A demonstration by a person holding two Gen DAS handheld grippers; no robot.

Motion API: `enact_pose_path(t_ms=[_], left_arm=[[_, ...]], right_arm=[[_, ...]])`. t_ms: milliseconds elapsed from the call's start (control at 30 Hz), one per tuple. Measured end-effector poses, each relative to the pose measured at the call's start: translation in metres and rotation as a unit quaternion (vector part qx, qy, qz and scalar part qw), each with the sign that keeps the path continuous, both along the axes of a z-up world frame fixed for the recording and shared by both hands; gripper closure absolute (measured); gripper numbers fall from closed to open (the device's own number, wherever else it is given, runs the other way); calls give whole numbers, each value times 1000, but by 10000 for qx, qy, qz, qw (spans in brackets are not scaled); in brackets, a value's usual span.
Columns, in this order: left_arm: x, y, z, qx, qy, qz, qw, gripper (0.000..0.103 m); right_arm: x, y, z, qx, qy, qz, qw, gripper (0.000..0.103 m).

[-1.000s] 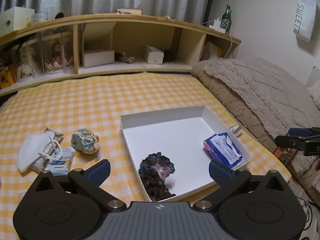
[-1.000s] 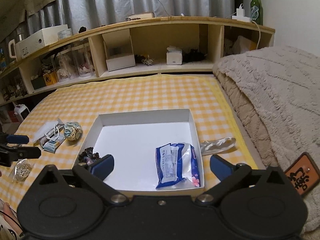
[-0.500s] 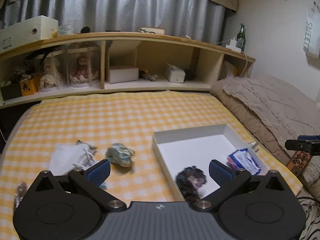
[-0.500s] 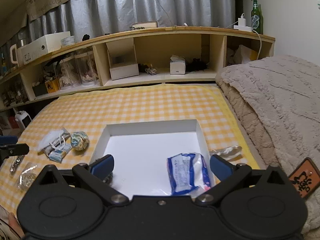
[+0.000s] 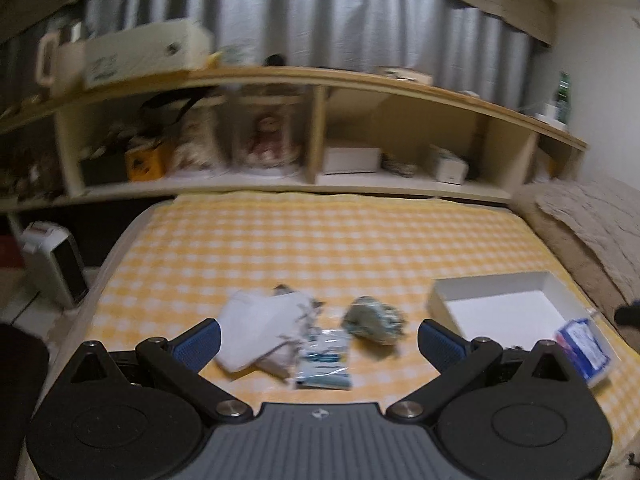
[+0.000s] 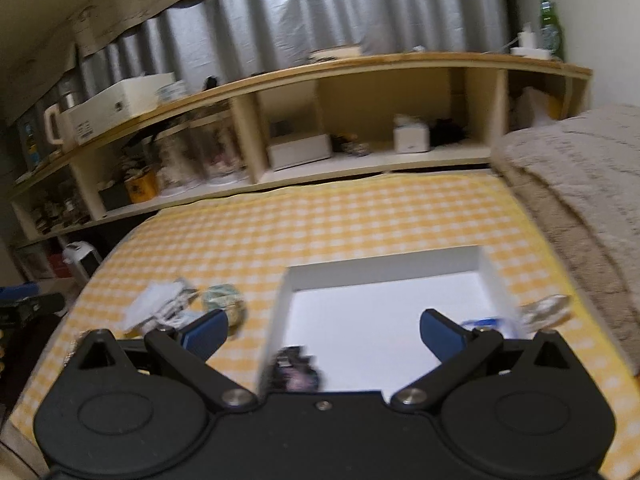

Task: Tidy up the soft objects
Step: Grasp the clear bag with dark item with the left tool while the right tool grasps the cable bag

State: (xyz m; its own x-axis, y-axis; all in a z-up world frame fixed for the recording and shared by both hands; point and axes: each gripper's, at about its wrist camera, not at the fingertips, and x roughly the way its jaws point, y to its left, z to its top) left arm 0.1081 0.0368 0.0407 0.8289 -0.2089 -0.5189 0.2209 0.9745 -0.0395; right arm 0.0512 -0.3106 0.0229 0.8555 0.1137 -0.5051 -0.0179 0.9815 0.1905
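A white open box [image 5: 504,304] lies on the yellow checked bed; it also shows in the right wrist view [image 6: 384,312]. A blue tissue pack [image 5: 584,344] and a dark scrunchie [image 6: 294,372] lie inside it. Left of the box lie a teal cloth ball [image 5: 374,320], a white face mask [image 5: 260,328] and a small wipe packet [image 5: 324,364]. My left gripper [image 5: 320,340] is open and empty, above the mask and packet. My right gripper [image 6: 322,330] is open and empty, over the box's near left edge. The views are blurred.
A curved wooden shelf [image 5: 320,176] with boxes and dolls runs along the back of the bed. A beige blanket [image 6: 576,184] covers the right side. A clear plastic wrapper [image 6: 546,310] lies right of the box. A white heater [image 5: 56,268] stands on the floor at left.
My left gripper has swung left, away from the box, and now faces the mask, packet and cloth ball. My right gripper has pulled back and tilted up slightly. Both stay open.
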Motion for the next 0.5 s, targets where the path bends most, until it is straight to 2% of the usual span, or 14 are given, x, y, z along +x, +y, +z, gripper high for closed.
enact_pose_path(t_ms=[100, 267, 400, 500], left_arm=[[13, 23, -7, -146, 134, 277, 9994, 0], [28, 58, -18, -143, 207, 865, 9959, 0], [37, 81, -25, -78, 225, 1251, 9919, 0], [43, 96, -32, 16, 157, 1318, 9911, 0]], right_arm=[[12, 36, -7, 37, 4, 220, 9998, 0], [31, 101, -22, 71, -17, 320, 9995, 0], [48, 149, -38, 218, 126, 804, 9964, 0], [62, 182, -52, 355, 280, 1105, 9928, 0]])
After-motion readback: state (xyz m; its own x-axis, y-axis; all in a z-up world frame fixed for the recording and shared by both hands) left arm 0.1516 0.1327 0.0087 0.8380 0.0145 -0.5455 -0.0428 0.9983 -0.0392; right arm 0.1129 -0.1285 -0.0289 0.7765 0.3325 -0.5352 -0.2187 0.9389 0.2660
